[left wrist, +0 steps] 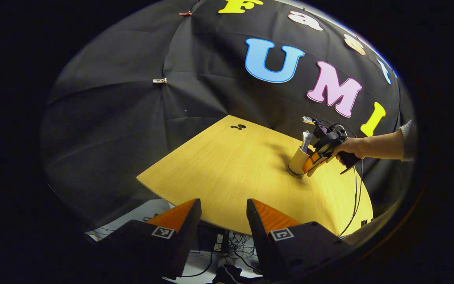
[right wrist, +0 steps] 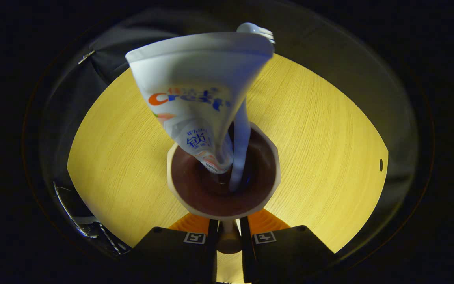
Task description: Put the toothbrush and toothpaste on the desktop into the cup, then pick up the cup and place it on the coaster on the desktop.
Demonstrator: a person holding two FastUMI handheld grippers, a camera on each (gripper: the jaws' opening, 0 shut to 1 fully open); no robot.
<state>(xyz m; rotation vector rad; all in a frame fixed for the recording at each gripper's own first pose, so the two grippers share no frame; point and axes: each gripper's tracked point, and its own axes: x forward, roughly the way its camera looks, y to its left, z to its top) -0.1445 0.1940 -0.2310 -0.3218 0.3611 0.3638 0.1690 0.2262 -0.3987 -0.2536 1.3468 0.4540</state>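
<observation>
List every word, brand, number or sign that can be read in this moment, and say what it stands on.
Toothpaste tube, standing in the cup: coloured brand print and smaller characters, creased and partly folded away; not readable in full.
Square coded markers on the left gripper and on the right gripper: patterns only, no words or numbers.
Table: no writing.

The wooden table (left wrist: 231, 165) has a pale, straight-grained top. A dark coaster (left wrist: 293, 172) lies on its right part, and a cup (left wrist: 299, 159) stands on that coaster. Near the far edge, a small cluster of dark spots (left wrist: 238, 127) marks the wood.
</observation>
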